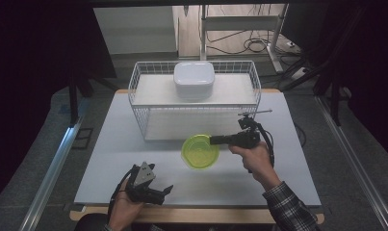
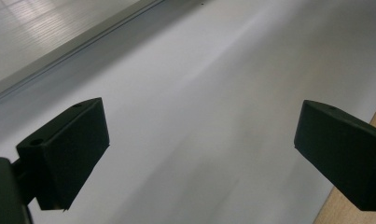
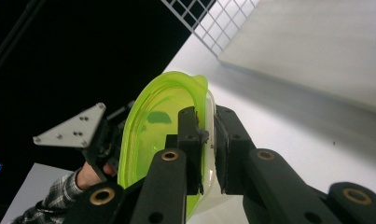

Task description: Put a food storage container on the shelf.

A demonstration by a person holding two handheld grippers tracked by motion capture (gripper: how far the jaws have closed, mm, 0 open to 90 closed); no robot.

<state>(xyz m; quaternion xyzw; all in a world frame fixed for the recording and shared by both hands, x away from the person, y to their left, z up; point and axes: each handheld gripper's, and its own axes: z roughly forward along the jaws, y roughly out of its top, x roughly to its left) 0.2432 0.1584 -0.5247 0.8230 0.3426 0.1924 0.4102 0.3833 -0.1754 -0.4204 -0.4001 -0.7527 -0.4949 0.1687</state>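
A translucent lime-green bowl (image 1: 199, 151) hangs a little above the white table, in front of the wire basket (image 1: 142, 120). My right gripper (image 1: 214, 140) is shut on the bowl's right rim, one jaw inside the wall and one outside. The right gripper view has the green bowl (image 3: 150, 126) on edge, its wall pinched between the right gripper (image 3: 209, 140) jaws. My left gripper (image 1: 166, 190) rests near the table's front edge in a hand, pointing right. Its jaws stand wide apart, and the left gripper (image 2: 199, 163) has only bare table between them.
The white wire basket holds a flat white board (image 1: 153, 91) with a white lidded container (image 1: 194, 79) on top of it, at the back of the table (image 1: 114, 159). The table's wooden front edge (image 1: 191, 215) runs below both hands.
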